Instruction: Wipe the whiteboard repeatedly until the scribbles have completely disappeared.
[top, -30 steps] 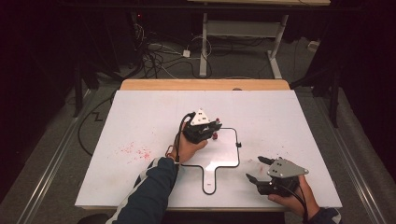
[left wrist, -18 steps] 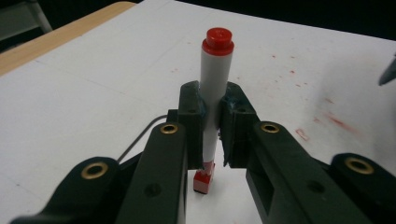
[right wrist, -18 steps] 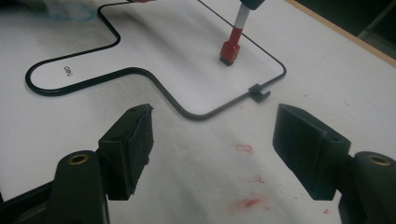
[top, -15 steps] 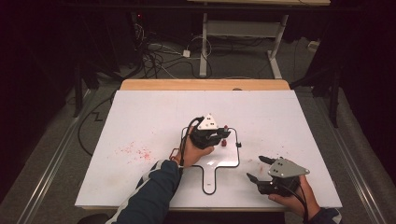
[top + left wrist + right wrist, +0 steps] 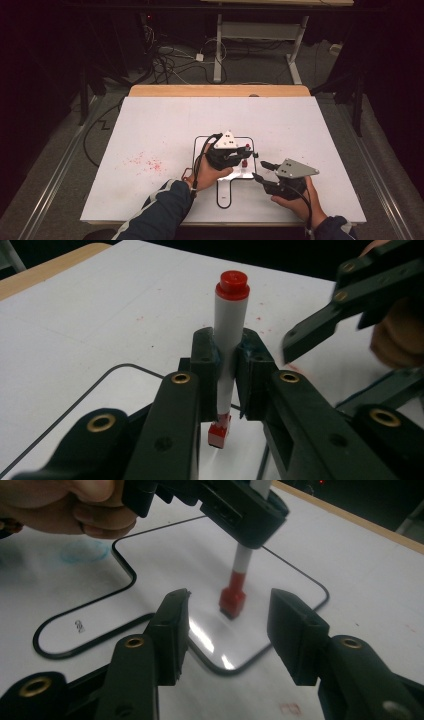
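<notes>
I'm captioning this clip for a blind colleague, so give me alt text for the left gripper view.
The left tool clamps a white marker with a red cap upright, its red block end just above a white paddle-shaped board outlined in black. The right tool, jaws apart, reaches in from the upper right.

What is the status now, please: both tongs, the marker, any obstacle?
Left tongs shut on upright marker, eraser end on whiteboard. Right tongs open, close beside. Nothing in the way.

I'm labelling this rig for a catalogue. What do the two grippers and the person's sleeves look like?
Both the left gripper and right gripper are black, each topped by a grey triangular plate with a black cable trailing back. Their fingers carry brass-coloured rivets. The sleeves are dark blue with a light stripe.
</notes>
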{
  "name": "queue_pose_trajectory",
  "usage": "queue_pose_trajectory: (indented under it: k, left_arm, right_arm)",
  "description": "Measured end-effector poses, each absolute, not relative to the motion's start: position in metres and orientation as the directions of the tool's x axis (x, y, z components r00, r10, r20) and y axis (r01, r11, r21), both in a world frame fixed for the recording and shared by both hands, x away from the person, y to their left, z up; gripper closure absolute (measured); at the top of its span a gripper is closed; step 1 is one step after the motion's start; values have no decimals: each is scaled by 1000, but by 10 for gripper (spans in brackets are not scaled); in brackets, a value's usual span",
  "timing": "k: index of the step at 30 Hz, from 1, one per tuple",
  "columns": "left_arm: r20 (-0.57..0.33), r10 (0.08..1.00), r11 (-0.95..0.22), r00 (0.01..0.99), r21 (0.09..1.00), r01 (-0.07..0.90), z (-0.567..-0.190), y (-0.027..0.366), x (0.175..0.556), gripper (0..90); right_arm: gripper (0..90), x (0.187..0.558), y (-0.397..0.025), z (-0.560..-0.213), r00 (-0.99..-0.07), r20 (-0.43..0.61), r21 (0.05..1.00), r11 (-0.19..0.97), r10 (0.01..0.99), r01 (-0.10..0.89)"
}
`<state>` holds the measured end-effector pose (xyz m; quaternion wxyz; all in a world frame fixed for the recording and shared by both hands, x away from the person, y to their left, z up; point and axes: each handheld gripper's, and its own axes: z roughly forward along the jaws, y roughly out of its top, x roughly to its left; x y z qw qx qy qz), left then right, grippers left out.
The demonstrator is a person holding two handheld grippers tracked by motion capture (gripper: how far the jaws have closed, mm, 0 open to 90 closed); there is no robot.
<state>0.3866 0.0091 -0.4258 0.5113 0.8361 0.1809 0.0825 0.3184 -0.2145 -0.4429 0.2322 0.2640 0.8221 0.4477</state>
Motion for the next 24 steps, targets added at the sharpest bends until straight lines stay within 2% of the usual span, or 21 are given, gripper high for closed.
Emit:
queue_pose_trajectory:
  k: [6, 14, 19, 22, 24]
  left_arm:
    - [-67, 389, -386, 919, 894, 228, -421, 9, 380, 787]
    - [-75, 391, -365, 917, 902, 230, -420, 10, 375, 787]
    - [-92, 378, -347, 921, 909, 232, -419, 8, 372, 786]
    - [-77, 375, -355, 924, 909, 219, -418, 6, 369, 786]
    - [-84, 372, -350, 924, 910, 223, -418, 6, 369, 785]
  right_arm:
    - [566, 329, -198, -442, -747, -139, 880, 427, 650, 208]
    - [739, 334, -196, -441, -745, -119, 898, 392, 657, 202]
    - [711, 336, -195, -442, -742, -136, 889, 412, 657, 202]
    - [799, 335, -195, -443, -744, -146, 889, 416, 653, 190]
    - [812, 335, -196, -442, -741, -138, 892, 408, 657, 194]
